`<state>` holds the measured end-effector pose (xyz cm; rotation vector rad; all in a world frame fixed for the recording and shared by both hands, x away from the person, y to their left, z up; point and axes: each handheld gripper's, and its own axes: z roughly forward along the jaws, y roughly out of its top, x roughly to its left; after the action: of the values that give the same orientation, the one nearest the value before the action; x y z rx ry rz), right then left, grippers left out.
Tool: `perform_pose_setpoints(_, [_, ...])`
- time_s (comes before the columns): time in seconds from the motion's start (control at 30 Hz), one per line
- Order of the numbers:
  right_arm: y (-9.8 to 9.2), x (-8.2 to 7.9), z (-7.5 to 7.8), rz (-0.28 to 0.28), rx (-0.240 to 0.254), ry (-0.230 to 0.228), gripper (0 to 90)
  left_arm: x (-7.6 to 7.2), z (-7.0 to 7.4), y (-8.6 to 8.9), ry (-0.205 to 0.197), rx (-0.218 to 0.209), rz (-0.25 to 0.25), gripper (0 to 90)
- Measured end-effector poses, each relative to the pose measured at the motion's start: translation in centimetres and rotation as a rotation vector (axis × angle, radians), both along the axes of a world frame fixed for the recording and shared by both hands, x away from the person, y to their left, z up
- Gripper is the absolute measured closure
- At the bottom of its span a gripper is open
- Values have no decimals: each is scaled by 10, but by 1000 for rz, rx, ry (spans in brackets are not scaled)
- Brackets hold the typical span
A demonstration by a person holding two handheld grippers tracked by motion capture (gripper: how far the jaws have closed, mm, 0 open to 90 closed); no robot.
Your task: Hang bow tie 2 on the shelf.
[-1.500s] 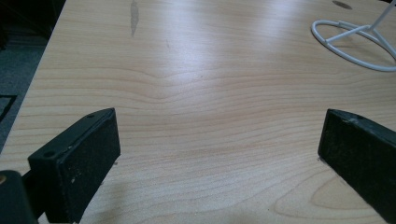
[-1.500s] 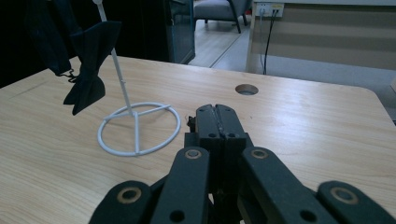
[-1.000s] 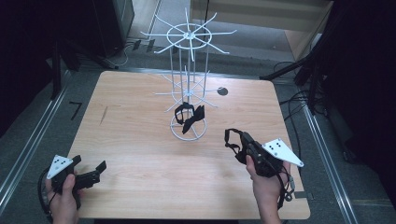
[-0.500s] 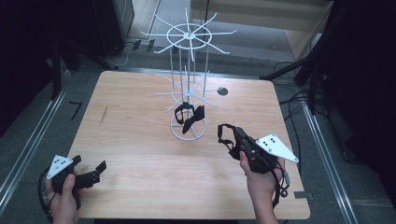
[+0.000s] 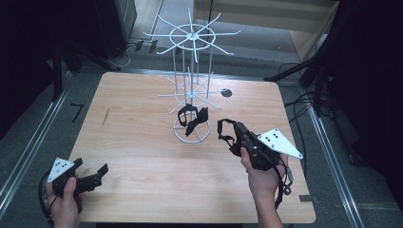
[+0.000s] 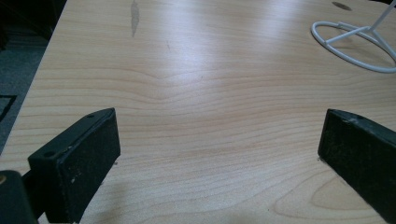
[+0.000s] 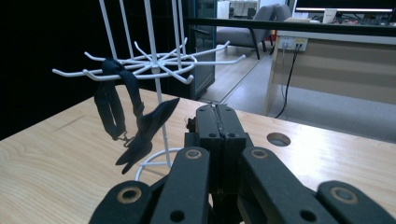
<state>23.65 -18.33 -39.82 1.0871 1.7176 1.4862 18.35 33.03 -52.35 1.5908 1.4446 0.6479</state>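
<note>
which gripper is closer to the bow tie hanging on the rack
Right. The right gripper is just beside the bow tie on the rack, apart from it. The left gripper sits far off at the table's near left corner.

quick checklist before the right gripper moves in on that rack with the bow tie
1. Right hand-held gripper jaws shut: ok, pressed together in the right gripper view.
2. Something held in those jaws: cannot tell; a dark loop shows at the tip in the high view, but what it is stays unclear.
3. Black bow tie hanging from a lower hook of the white wire rack: ok.
4. Free hooks on that lower ring, on the side facing the gripper: ok, several are bare.
5. Left hand-held gripper out of the way: ok, jaws open over the table, apart from the rack.
</note>
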Motion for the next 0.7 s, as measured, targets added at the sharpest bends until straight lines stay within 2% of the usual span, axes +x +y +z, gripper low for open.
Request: perform_pose_setpoints(0.7, [10,2,19,34,-4,-31,900,0,0,0,-1,1,-1,0])
